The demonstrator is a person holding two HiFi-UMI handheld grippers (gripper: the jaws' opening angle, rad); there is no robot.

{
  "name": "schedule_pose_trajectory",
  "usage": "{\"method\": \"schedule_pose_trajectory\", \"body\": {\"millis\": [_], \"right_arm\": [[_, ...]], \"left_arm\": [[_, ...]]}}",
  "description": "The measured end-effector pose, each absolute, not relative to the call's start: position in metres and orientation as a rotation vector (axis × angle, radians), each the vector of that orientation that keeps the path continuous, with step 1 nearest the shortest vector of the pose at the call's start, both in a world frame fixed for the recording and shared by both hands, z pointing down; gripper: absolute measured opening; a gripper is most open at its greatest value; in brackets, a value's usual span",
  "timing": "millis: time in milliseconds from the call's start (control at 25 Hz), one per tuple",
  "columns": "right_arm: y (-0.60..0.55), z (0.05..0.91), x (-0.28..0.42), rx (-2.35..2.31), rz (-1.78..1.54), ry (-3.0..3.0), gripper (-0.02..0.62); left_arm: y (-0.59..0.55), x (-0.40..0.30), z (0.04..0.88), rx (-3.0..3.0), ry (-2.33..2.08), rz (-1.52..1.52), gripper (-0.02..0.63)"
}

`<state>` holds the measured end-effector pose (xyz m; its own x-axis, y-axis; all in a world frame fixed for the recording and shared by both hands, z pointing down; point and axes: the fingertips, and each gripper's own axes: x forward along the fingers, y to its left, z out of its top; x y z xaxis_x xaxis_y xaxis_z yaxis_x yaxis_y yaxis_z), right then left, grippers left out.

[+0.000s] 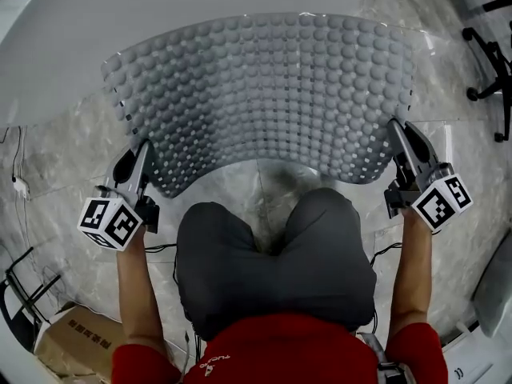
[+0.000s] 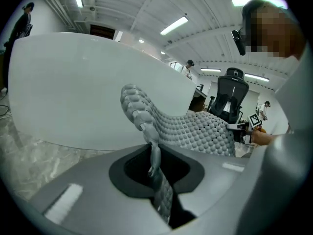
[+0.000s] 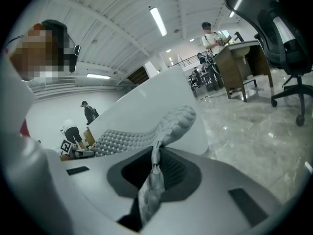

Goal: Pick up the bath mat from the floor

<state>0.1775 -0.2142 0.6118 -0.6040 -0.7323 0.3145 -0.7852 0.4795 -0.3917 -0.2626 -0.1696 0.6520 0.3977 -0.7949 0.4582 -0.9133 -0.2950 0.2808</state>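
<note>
Both grippers' jaws pinch the bath mat (image 1: pixel 264 94) edges; it hangs between them.

the bath mat (image 1: pixel 264 94) spans between your grippers, above the floor (image 1: pixel 56 150). your left gripper (image 1: pixel 146 149) clamps its left edge, your right gripper (image 1: pixel 397 128) its right edge. a curved panel (image 1: pixel 160 14) stands behind the mat. an office chair (image 1: pixel 492 62) stands far right; a cardboard box (image 1: pixel 76 338) lies lower left.

One bath mat (image 1: pixel 264 94). Two grippers: the left gripper (image 1: pixel 144 149) and the right gripper (image 1: pixel 397 128). One cardboard box (image 1: pixel 76 338), near left. At least one office chair (image 1: pixel 490 64), far right.
</note>
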Motion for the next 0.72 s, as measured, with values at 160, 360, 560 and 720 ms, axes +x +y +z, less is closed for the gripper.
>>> {"method": "schedule_pose_trajectory", "body": {"millis": [160,360,560,720], "right_arm": [[-0.213,0.564,0.172,1.345,0.748,-2.644,0.040],[-0.211,0.489,0.172,1.349,0.756,-2.654,0.040],[-0.204,0.390,0.169,1.364,0.729,-2.680,0.040],[-0.200,0.326,0.163,1.377,0.713,-2.697,0.040]], "left_arm": [[-0.168,-0.263,0.603,2.176,-1.490,0.310,0.048],[-0.166,-0.266,0.528,2.168,-1.504,0.294,0.048],[-0.163,-0.271,0.432,2.182,-1.525,0.277,0.048],[-0.160,-0.274,0.372,2.193,-1.545,0.239,0.048]]}}
